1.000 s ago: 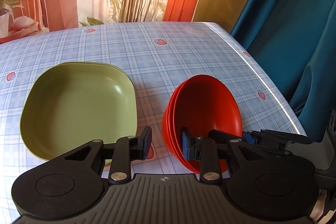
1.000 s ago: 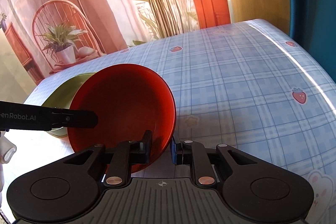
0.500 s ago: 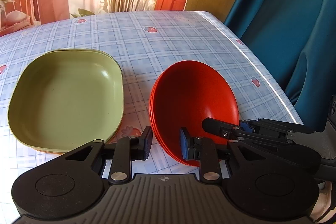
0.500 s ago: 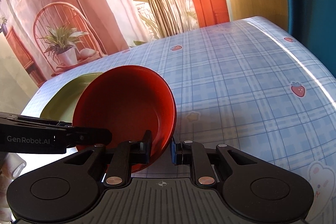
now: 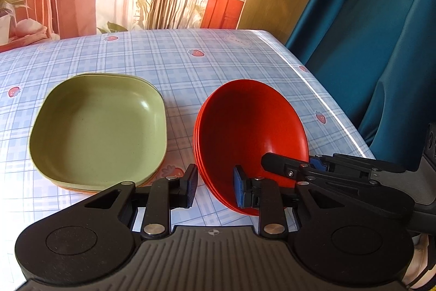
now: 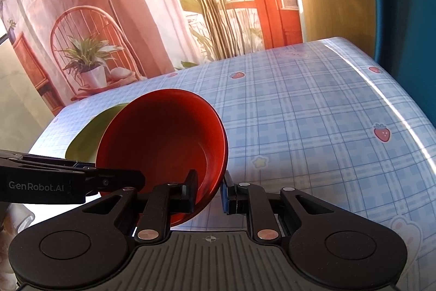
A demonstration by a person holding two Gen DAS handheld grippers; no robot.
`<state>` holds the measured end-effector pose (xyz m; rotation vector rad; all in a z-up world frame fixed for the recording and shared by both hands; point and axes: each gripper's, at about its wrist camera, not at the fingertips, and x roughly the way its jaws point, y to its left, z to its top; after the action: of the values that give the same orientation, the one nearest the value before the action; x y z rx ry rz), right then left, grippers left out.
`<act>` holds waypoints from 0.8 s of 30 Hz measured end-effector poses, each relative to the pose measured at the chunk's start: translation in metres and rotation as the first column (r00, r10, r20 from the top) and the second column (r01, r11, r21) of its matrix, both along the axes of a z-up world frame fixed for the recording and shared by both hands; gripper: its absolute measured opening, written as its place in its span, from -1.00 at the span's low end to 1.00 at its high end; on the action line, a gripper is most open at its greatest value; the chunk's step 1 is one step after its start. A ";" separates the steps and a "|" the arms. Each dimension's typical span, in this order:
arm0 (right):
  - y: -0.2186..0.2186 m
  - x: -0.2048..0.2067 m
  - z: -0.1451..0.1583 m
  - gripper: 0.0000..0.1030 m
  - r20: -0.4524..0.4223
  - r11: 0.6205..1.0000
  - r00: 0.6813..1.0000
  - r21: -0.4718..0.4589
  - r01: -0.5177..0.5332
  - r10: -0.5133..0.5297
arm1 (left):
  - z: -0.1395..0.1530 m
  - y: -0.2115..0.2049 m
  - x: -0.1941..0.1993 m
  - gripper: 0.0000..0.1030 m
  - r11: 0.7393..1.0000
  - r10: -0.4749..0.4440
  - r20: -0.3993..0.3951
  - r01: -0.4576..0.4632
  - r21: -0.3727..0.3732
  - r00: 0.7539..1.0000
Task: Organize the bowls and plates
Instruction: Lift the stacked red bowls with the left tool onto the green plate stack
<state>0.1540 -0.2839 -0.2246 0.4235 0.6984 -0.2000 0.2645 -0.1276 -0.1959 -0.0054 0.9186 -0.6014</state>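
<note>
A stack of red bowls [image 5: 250, 127] hangs tilted over the table, held from two sides. My left gripper [image 5: 215, 188] is shut on the near rim, one pad outside and the blue pad inside. From the right, my right gripper [image 5: 305, 162] reaches in and clamps the stack's right rim. In the right wrist view the right gripper [image 6: 209, 192] is shut on the red bowls [image 6: 163, 138], and the left gripper [image 6: 114, 171] comes in from the left at their rim. Left of the bowls, a stack of green plates [image 5: 98, 127] lies flat on the table.
The table [image 6: 313, 113] wears a blue checked cloth with strawberries; its right edge drops off beside a teal curtain [image 5: 368, 45]. A printed backdrop [image 6: 136, 18] of plants and a chair hangs behind the far edge. Cloth right of the bowls is bare.
The red bowls have risen a little with the right gripper. The right gripper's fingers now reach further across the bowl in the left wrist view. Both grips hold as before.
</note>
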 end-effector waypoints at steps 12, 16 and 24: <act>0.024 0.028 0.025 -0.68 0.013 0.996 0.997 -0.043 -0.072 0.073 | 0.021 0.035 0.005 -0.42 0.998 0.049 0.043 -0.048 -0.031 0.998; 0.034 0.056 0.038 -0.68 0.021 0.992 0.994 -0.054 -0.110 0.111 | 0.031 0.054 0.018 -0.42 0.994 0.097 0.062 -0.094 -0.048 0.993; 0.059 0.101 0.044 -0.68 0.011 0.984 0.986 -0.050 -0.168 0.169 | 0.035 0.086 0.036 -0.42 0.985 0.170 0.060 -0.168 -0.045 0.984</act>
<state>0.2548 -0.2248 -0.1809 0.3168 0.7089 -0.0536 0.3005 -0.0415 -0.1606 -0.0991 0.8348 -0.4593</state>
